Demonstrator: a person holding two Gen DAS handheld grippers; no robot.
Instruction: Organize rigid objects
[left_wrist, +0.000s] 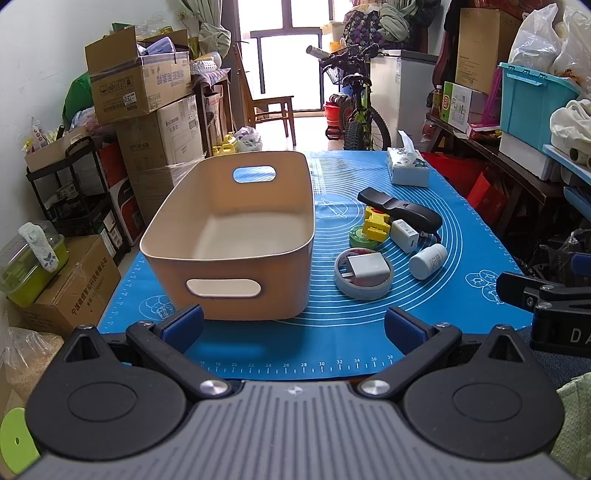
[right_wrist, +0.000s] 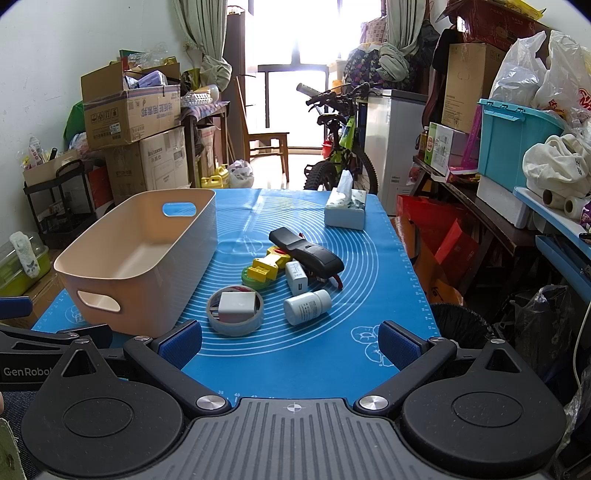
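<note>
Both claws spread wide, empty: left gripper (left_wrist: 293, 325) faces empty beige bin (left_wrist: 236, 236) at mat's left edge; right gripper (right_wrist: 290, 341) faces pill bottle (right_wrist: 307, 306), charger in tape roll (right_wrist: 235, 312), likely first picks.

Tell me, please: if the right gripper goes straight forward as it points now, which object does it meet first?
Probably the white pill bottle, lying on its side almost on the right gripper centre line. The tape roll holding a white charger sits about as near, slightly left, so depth is uncertain. The jaws stand open, empty.
</note>
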